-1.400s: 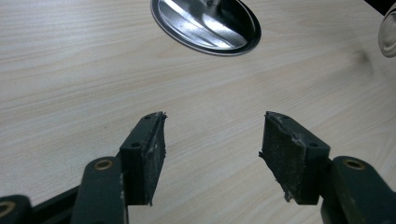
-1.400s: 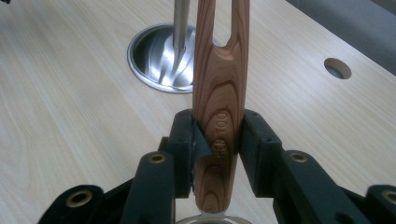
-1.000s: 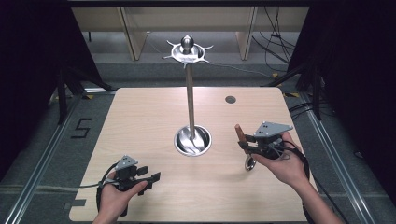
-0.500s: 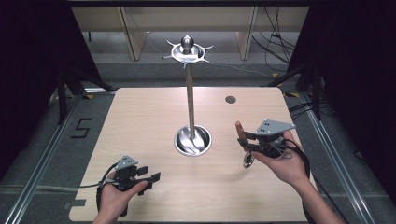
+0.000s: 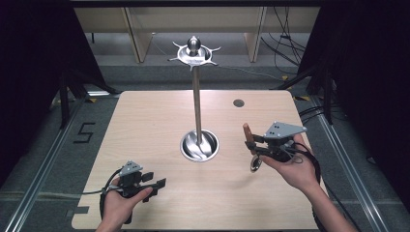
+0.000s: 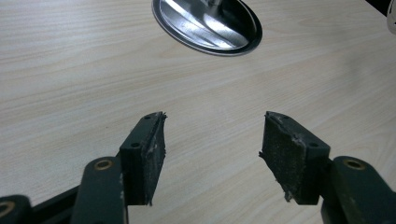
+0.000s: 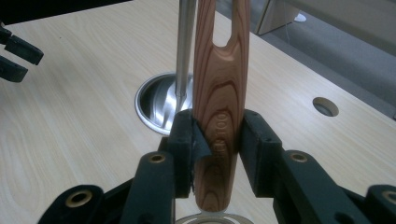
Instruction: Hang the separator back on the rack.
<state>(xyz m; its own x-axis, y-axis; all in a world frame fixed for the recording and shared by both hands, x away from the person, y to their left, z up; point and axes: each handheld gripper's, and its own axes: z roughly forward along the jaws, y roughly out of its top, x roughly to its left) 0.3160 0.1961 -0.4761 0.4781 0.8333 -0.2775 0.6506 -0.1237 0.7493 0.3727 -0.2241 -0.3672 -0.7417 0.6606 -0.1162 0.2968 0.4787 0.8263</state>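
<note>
A steel stand has a round base (image 5: 199,145), a tall pole (image 5: 197,101) and a hooked crown (image 5: 194,50). My right gripper (image 5: 252,146) is to the right of the base, shut on the wooden handle (image 5: 248,133) of a utensil held upright. The utensil's metal ring end (image 5: 255,164) hangs just above the table. In the right gripper view the handle (image 7: 222,70) has a notched top and stands clamped in my gripper (image 7: 218,140), with the pole (image 7: 185,42) behind it. My left gripper (image 5: 157,187) rests near the front left, open and holding nothing (image 6: 212,144).
The wooden table (image 5: 145,125) has a small round hole (image 5: 238,103) at the back right. The stand's base (image 6: 208,25) lies ahead of the left gripper. Dark curtains and floor rails flank the table.
My right gripper has shifted slightly left with the utensil, and its ring end has risen a little. The left gripper has stayed in place.
</note>
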